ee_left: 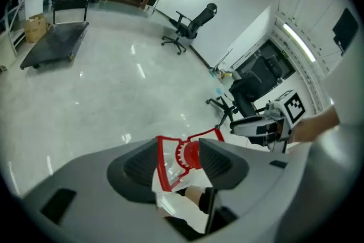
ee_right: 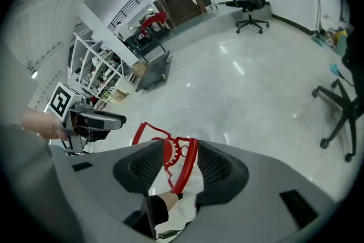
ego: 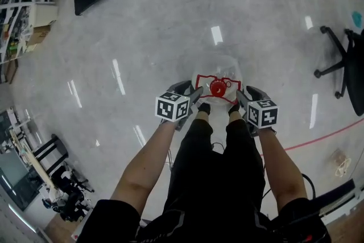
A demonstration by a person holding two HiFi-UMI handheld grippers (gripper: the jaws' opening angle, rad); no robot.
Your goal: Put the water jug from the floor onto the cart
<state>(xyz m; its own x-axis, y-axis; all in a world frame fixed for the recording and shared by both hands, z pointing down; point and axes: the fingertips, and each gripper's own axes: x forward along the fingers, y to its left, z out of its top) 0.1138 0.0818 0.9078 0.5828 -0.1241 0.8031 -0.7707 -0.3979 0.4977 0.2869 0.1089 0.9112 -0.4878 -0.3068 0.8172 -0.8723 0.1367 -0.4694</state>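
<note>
**A:** Where is the water jug?

**B:** The water jug stands on the floor, just in front of the person's shoes. It has clear walls, a red cap on top and a red handle framing the neck. I can't tell through the plastic whether there is water inside.

**A:** And the two tools?

**B:** The left hand-held gripper and the right hand-held gripper flank the jug's top, one on each side. Both have their jaws spread wide. In each gripper view the red handle and cap show in the gap, and the pads are not squeezing them.

**A:** The cart?

**B:** The platform cart sits well apart from the jug, across the floor. A cardboard box stands near it, but its contents can't be seen.
</note>
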